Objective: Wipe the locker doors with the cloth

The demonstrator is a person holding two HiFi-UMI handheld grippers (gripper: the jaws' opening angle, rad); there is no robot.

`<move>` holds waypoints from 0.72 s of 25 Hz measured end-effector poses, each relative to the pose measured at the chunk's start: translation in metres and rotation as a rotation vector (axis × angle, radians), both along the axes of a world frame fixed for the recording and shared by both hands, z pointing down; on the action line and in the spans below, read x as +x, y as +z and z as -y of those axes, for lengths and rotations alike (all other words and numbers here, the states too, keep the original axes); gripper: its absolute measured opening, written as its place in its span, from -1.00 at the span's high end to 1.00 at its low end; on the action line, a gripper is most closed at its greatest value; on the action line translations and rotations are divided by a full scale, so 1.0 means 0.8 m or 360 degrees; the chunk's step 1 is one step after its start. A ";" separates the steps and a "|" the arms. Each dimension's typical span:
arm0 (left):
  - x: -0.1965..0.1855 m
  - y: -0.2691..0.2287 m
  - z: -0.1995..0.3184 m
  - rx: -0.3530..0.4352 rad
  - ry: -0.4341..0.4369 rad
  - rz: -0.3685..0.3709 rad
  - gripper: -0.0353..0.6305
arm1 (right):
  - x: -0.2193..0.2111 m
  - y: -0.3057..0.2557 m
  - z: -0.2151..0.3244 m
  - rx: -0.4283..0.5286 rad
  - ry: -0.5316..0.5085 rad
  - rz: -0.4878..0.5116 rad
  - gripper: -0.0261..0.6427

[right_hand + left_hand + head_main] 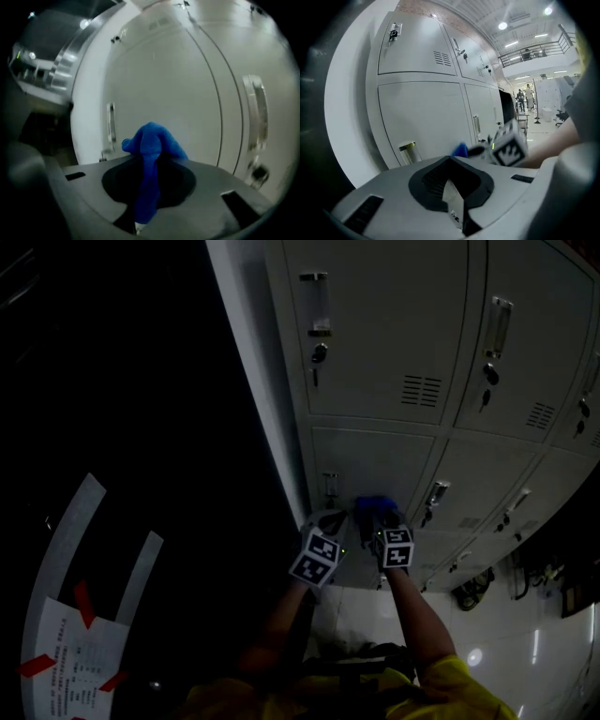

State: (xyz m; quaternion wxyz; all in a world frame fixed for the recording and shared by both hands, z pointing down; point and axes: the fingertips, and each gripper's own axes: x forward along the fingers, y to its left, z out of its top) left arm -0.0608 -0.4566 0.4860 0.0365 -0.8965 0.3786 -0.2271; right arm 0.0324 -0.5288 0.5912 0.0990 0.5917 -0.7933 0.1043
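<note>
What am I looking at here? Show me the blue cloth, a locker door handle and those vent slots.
blue cloth (152,140), right gripper view, on its bunched top.
door handle (498,326), head view, middle of the upright metal bar.
vent slots (421,390), head view, centre of the slotted patch.

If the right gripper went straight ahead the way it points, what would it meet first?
Probably the grey locker door, with the blue cloth in its jaws touching first; the gap is unclear.

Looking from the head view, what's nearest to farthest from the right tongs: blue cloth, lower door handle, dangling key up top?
1. Blue cloth, pinched in them.
2. Lower door handle, just right.
3. Dangling key, upper left.
</note>
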 end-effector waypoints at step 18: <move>0.011 0.024 -0.019 -0.0088 0.0026 -0.0101 0.88 | 0.077 -0.362 -0.036 0.0736 0.0012 0.0042 0.72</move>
